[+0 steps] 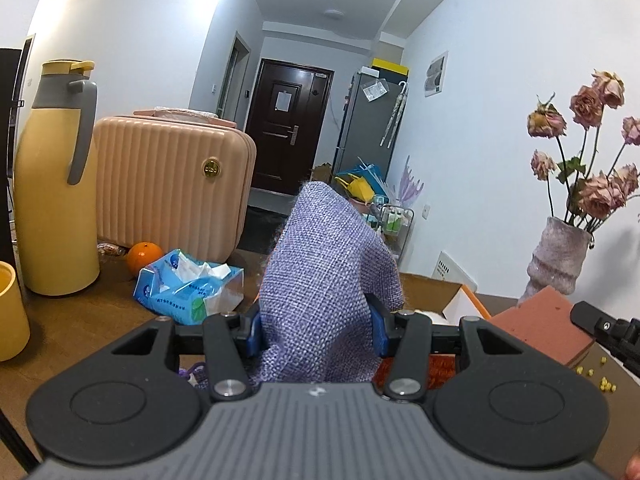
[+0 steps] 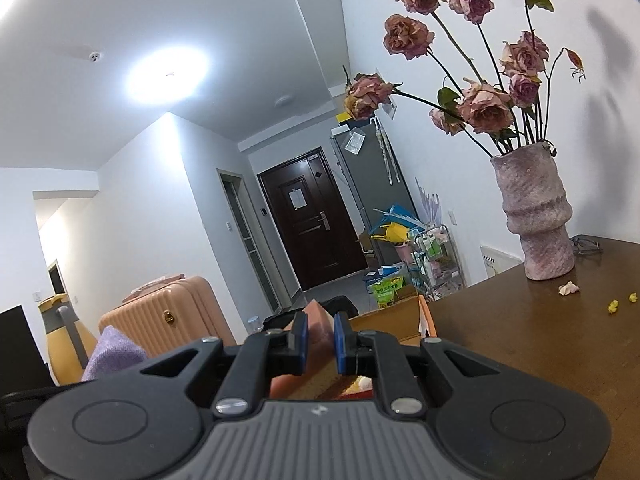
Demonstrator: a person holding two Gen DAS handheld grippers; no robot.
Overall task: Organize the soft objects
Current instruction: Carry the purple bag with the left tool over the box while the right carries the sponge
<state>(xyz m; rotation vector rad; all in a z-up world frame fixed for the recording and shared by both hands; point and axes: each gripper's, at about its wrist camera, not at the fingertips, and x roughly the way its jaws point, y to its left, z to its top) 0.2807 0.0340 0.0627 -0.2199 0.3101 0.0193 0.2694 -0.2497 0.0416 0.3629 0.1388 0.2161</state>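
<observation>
- Purple woven cloth (image 1: 320,280) sits between the blue pads (image 1: 378,330) of the left gripper (image 1: 318,330). The pads press on it from both sides, so the left gripper is gripping the cloth.
- The cloth stands up in a tall hump in front of the camera. It is lifted above the brown table (image 1: 80,320).
- The right gripper (image 2: 320,342) is closed tight on a thin pink-brown block (image 2: 318,320). It looks like a sponge.
- In the left view the same block (image 1: 548,320) shows on the right, with the tip of the right gripper (image 1: 588,316) on it.
- In the right view a bit of the purple cloth (image 2: 114,350) shows low on the left.
- A yellow jug (image 1: 56,184) with a grey handle stands on the table at the left.
- A pink case (image 1: 172,184) with ridges stands next to the jug.
- An orange (image 1: 145,257) lies just in front of the case.
- A blue pack of tissues (image 1: 188,286) lies near the orange, and it is open on top.
- A yellow cup (image 1: 10,312) is at the left edge.
- A pink vase (image 2: 536,216) with dried roses (image 2: 484,104) stands on the table at the right.
- Small yellow bits (image 2: 622,302) lie on the table near the vase.
- An open cardboard box (image 1: 440,292) is just past the table edge.
- A dark door (image 2: 312,216) is far back down the hall.
</observation>
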